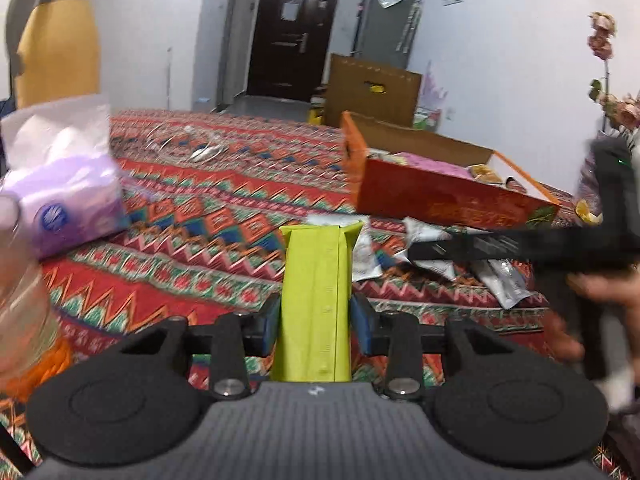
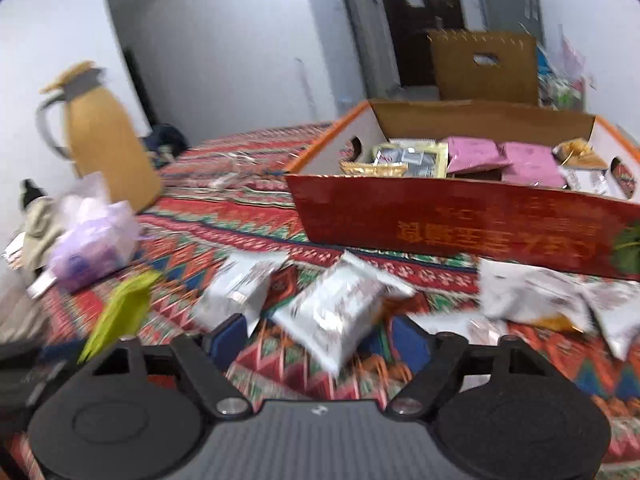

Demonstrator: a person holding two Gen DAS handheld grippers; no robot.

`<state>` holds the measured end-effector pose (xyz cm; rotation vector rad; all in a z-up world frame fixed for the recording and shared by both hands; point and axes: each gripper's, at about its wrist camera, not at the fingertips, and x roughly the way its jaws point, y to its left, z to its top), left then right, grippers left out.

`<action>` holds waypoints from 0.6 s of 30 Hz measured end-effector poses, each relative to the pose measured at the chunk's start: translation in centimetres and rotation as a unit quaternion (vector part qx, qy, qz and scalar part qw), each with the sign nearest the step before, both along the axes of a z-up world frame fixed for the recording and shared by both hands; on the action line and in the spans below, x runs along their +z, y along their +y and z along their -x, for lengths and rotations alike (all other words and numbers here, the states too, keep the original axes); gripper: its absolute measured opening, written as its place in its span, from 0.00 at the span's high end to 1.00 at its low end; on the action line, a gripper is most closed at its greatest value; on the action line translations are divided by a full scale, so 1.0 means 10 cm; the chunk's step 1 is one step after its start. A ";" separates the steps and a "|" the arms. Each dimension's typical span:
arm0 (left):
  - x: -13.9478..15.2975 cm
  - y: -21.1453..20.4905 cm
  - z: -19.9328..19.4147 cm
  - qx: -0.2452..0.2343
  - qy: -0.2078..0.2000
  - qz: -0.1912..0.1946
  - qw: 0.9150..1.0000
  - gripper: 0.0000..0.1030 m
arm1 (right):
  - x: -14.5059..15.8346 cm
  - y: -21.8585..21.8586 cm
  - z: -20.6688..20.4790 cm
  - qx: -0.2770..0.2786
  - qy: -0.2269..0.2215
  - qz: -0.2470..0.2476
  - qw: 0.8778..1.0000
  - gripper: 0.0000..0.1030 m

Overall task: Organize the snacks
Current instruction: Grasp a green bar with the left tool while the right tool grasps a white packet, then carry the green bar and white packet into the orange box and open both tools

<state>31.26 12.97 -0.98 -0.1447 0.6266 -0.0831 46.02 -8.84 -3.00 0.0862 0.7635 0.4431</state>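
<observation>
My left gripper [image 1: 316,320] is shut on a yellow-green snack packet [image 1: 316,280], held upright above the patterned tablecloth [image 1: 200,240]; the same packet [image 2: 124,308] shows at the lower left of the right wrist view. My right gripper [image 2: 320,340] stands open low over the cloth. A silver snack packet [image 2: 332,312] lies between its fingers, and the pads stand clear of it. More silver packets [image 2: 240,284] [image 2: 528,296] lie around it. Behind them is the open red and orange cardboard box [image 2: 460,220], with pink packets [image 2: 528,160] and other snacks inside. The left wrist view shows that box [image 1: 452,204] and the right gripper [image 1: 424,250] coming in from the right.
A purple tissue pack [image 2: 92,248] and a tall yellow thermos jug [image 2: 108,140] stand on the left of the table. A brown cardboard panel [image 2: 484,68] rises behind the box. Artificial flowers [image 1: 604,40] are at the far right. A hand [image 1: 600,288] grips the right tool.
</observation>
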 end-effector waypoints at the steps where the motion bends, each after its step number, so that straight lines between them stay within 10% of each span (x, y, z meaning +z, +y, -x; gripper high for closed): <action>1: -0.01 0.02 0.00 0.003 0.001 0.004 1.000 0.64 | -0.04 0.08 -0.06 -0.012 -0.004 0.010 1.000 0.30; 5: -0.01 0.02 0.00 0.010 0.002 -0.002 1.000 0.64 | -0.12 0.21 -0.11 -0.048 -0.039 0.044 0.997 0.59; 18: -0.11 -0.79 0.56 -0.069 0.025 0.015 0.997 0.64 | 0.05 -0.79 1.75 -0.042 -0.059 0.038 0.997 0.61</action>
